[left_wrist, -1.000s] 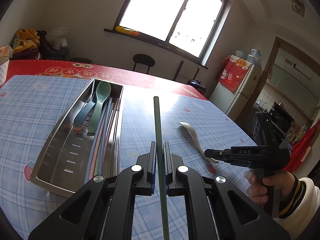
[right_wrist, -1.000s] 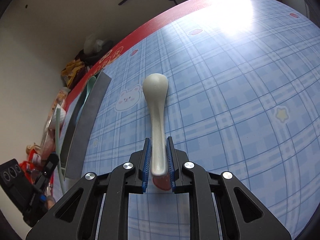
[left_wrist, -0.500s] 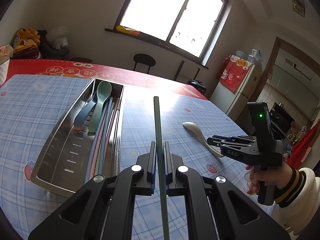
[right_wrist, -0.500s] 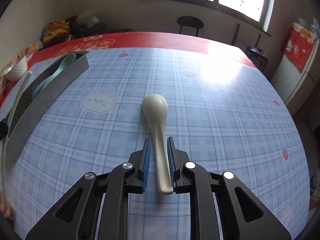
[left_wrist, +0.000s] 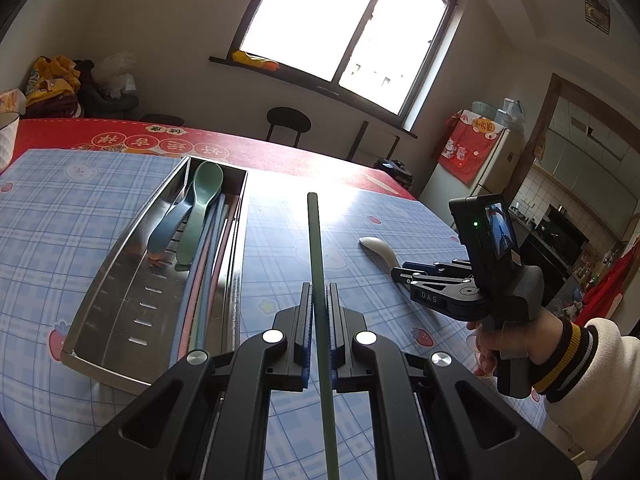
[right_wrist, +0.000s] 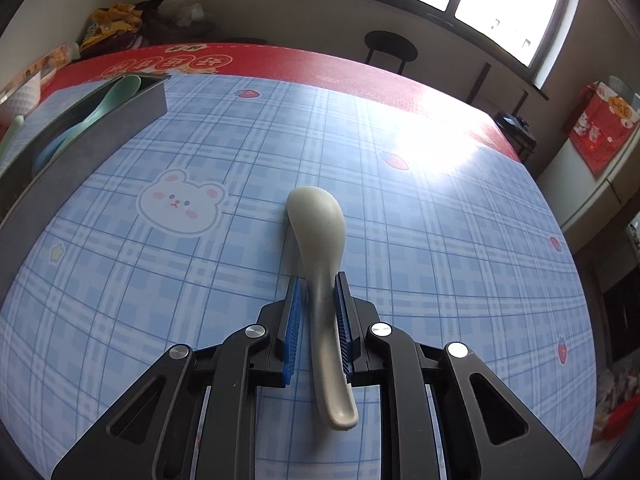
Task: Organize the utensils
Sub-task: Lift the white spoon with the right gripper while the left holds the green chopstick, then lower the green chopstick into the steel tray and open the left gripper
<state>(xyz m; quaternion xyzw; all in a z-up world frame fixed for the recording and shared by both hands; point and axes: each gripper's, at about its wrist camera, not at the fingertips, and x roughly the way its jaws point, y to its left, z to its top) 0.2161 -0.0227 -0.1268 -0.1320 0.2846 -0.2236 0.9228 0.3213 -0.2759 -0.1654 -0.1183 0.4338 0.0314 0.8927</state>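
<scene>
The left gripper (left_wrist: pixel 319 300) points slightly downward over the checked cloth (left_wrist: pixel 80 208), its ribbed blue pads clamped on a thin, straight dark-green chopstick (left_wrist: pixel 316 256) that juts forward. The right gripper (right_wrist: pixel 318 292), tilted steeply down in a hand (left_wrist: pixel 496 340) with a striped cuff, grips the curved handle of a smooth cream spoon (right_wrist: pixel 318 220). Farther left, the slotted steel tray (left_wrist: pixel 120 304) holds a green spoon (left_wrist: pixel 202 204), a blue one and pastel chopsticks.

The soft tablecloth (right_wrist: pixel 420 248) was light blue with white checks, small red strawberries and a white bear face with pink cheeks. Its far edge was red. The long metal tray (left_wrist: pixel 120 308) was shiny silver. One smooth spoon (right_wrist: pixel 320 240) was creamy white. The thin chopstick (left_wrist: pixel 318 272) was dark green.
</scene>
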